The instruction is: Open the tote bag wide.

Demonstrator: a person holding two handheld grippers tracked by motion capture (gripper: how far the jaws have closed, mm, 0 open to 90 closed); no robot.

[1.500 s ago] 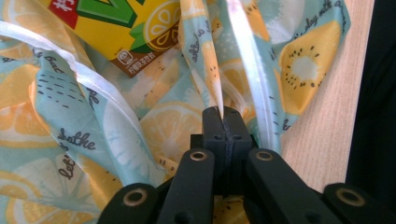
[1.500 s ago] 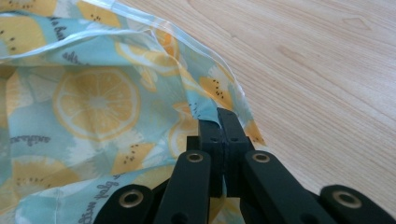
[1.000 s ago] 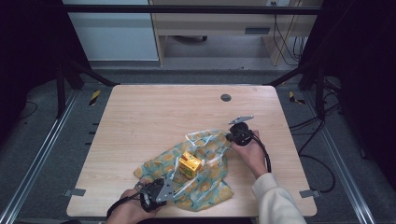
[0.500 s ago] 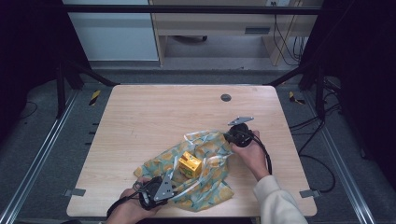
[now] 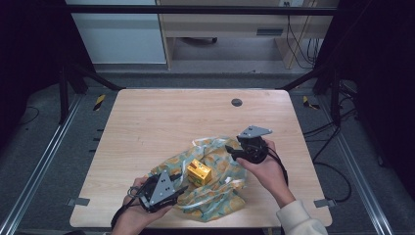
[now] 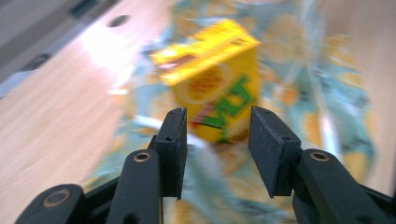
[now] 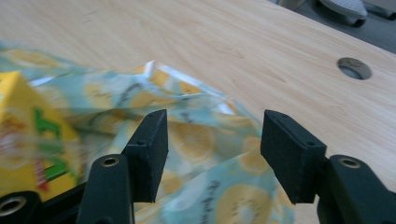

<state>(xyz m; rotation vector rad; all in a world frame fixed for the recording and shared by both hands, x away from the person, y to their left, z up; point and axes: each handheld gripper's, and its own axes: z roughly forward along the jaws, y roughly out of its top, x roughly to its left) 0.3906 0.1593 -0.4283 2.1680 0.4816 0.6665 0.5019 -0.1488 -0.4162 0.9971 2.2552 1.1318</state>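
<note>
Left tongs (image 5: 180, 188) gape just beside the yellow carton (image 5: 199, 172); right tongs (image 5: 231, 151) gape beyond it over the lemon-print wrap (image 5: 218, 196) on the bench (image 5: 156, 122).

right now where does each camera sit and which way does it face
High view: above the person's side, facing forward and down on the table; both hands, left gripper, right gripper.
Left gripper view: on the left gripper, open jaws toward the yellow carton.
Right gripper view: on the right gripper, over the patterned bag.
All share carton and bag.
</note>
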